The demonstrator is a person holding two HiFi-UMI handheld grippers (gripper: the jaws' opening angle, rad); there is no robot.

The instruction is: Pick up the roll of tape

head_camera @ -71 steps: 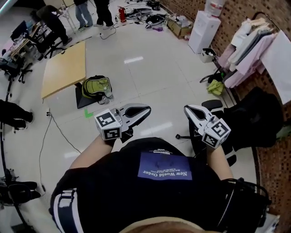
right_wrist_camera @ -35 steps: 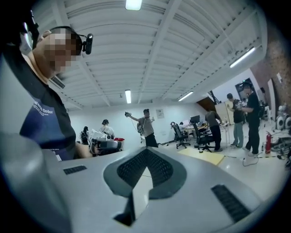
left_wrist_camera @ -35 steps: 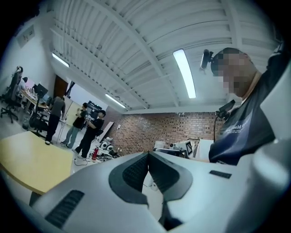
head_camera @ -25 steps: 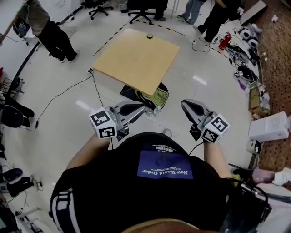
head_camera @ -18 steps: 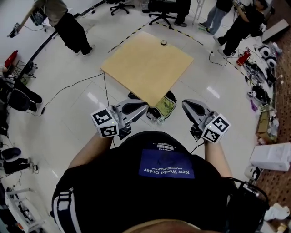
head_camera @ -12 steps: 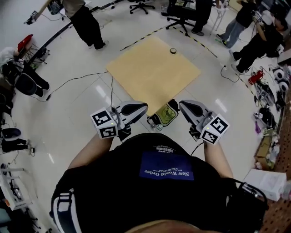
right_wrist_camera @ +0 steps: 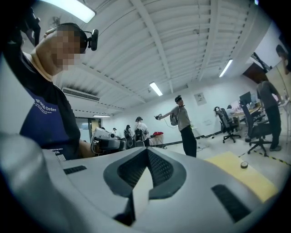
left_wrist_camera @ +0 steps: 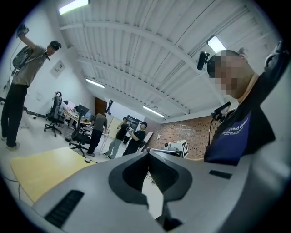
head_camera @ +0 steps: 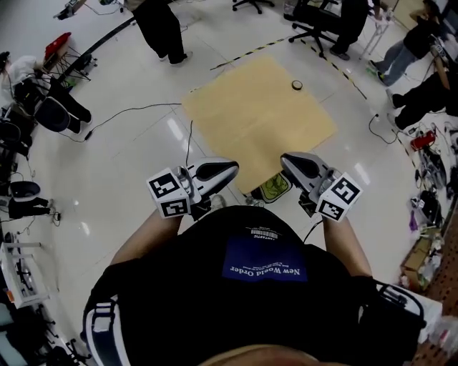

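The roll of tape [head_camera: 296, 85] is a small dark ring near the far edge of a light wooden table [head_camera: 257, 121]. It also shows in the left gripper view as the tape roll [left_wrist_camera: 87, 160] and in the right gripper view as the tape roll [right_wrist_camera: 244, 164]. My left gripper [head_camera: 230, 167] and right gripper [head_camera: 286, 159] are held level close to my chest, well short of the table. Both are shut with nothing between their jaws. The left gripper's tip [left_wrist_camera: 148, 151] and the right gripper's tip [right_wrist_camera: 146, 149] point toward each other's side.
A green backpack [head_camera: 273, 187] lies on the floor at the table's near edge. A black cable [head_camera: 143, 109] runs across the white floor at the left. People [head_camera: 161, 28] and office chairs [head_camera: 315, 14] stand beyond the table.
The view has swung round: the table and tape roll have slid to the right and nearer, now straight ahead. Both grippers stay shut in front of my chest.
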